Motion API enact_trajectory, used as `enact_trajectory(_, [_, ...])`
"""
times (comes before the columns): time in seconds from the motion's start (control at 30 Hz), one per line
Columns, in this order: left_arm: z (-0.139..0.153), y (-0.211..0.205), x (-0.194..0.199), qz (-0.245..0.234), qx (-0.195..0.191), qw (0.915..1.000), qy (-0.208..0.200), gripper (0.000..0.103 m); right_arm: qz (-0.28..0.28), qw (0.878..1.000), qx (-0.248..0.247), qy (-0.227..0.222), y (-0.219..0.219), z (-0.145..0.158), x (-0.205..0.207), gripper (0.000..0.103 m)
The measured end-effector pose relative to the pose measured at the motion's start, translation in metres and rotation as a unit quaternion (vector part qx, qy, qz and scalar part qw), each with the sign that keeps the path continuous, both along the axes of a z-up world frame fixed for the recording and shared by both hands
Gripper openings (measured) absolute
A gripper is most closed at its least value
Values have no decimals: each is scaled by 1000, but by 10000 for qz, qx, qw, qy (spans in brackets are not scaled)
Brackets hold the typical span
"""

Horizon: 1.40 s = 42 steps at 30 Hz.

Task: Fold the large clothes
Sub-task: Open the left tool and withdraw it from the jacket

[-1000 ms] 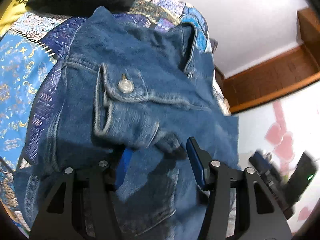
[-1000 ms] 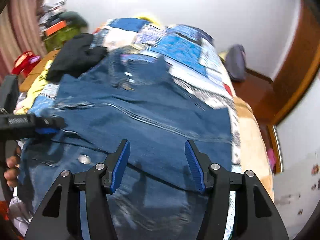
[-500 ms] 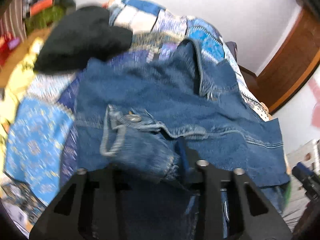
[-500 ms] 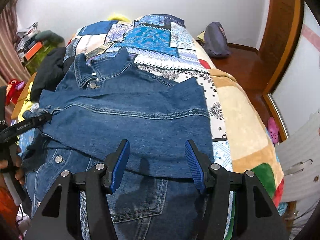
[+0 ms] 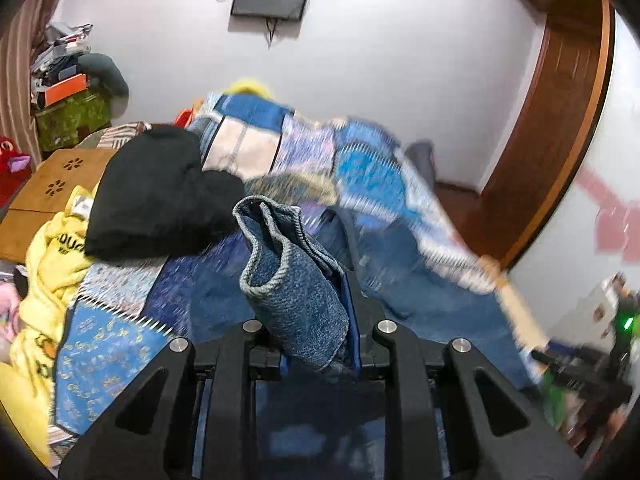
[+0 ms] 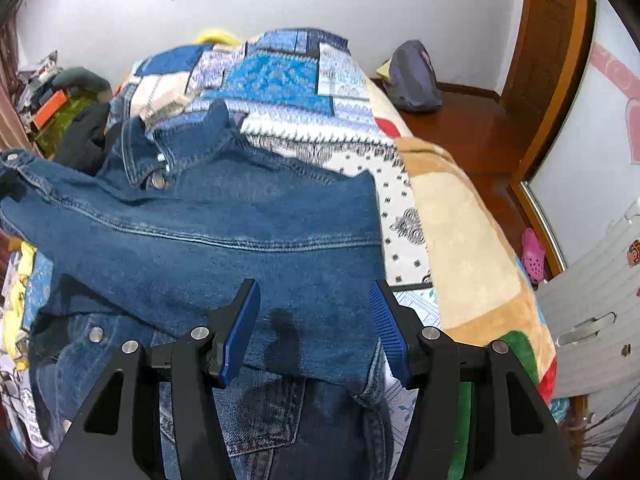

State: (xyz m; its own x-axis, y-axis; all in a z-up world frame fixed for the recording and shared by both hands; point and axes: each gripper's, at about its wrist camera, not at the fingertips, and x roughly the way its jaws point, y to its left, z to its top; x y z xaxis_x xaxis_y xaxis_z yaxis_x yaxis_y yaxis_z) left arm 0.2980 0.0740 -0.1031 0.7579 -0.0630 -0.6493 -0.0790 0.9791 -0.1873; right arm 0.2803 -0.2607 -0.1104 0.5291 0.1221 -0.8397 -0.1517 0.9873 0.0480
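A blue denim jacket (image 6: pixel 240 220) lies spread on the patchwork quilt (image 6: pixel 280 76), collar toward the far wall. My left gripper (image 5: pixel 320 332) has the jacket's sleeve cuff (image 5: pixel 288 272) pinched between its jaws, which are still closing, and holds it up above the bed. In the right wrist view that raised cuff (image 6: pixel 18 164) shows at the far left edge. My right gripper (image 6: pixel 314 292) hovers open over the jacket's near right part. Nothing sits between its blue pads (image 6: pixel 240 320).
A black garment (image 5: pixel 160 196) and a yellow one (image 5: pixel 52 264) lie on the bed's left side, next to a wooden tabletop (image 5: pixel 52 184). A purple bag (image 6: pixel 414 80) sits on the floor at the right. A white folding chair (image 6: pixel 592 300) stands near right.
The left gripper shut on the sleeve cuff, rolled and rose, lifting the cuff off the bed. The right gripper shifted a little across the jacket and stayed open.
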Motion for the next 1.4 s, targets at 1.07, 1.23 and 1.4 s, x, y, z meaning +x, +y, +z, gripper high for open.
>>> enact_trajectory(1.07, [-46, 98, -16, 497, -212, 9949, 849, 57, 89, 9993, -117, -336, -9, 9, 28, 53])
enact_trajectory(1.23, [-58, 97, 18, 184, -317, 9945, 983, 57, -87, 9997, 247, -18, -33, -3, 60, 53])
enact_trajectory(1.4, [-95, 104, 50, 84, -582, 9872, 1483, 57, -195, 9924, 988, 700, -55, -36, 94, 53])
